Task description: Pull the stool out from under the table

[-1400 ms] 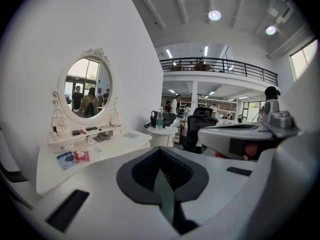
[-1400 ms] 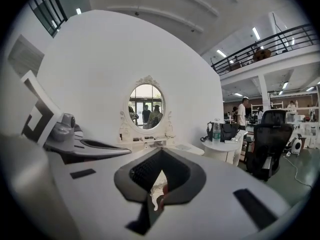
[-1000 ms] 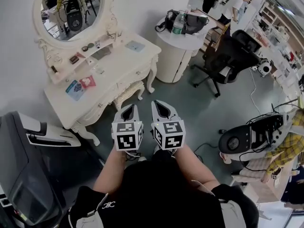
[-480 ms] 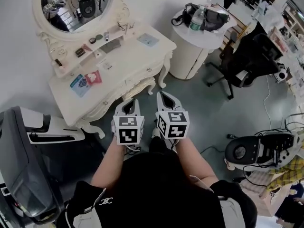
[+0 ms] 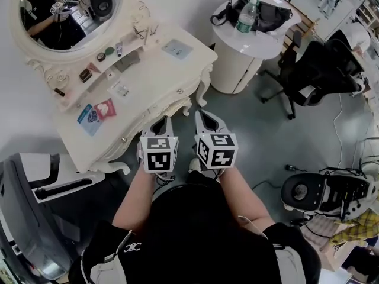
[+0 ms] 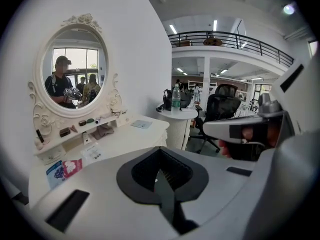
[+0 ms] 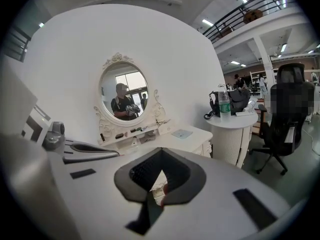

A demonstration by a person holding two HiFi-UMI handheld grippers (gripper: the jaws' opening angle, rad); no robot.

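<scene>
**Table close ahead, open floor to the right**

The cream carved dressing table (image 5: 151, 70) stands close ahead, with a cream carved stool (image 5: 176, 107) filling the gap between its legs. A white round pedestal table (image 5: 228, 70) and a black office chair (image 5: 314, 70) stand to the right. Bare grey floor (image 5: 254, 135) lies open before them. A dark grey machine (image 5: 29, 235) blocks the left.
</scene>
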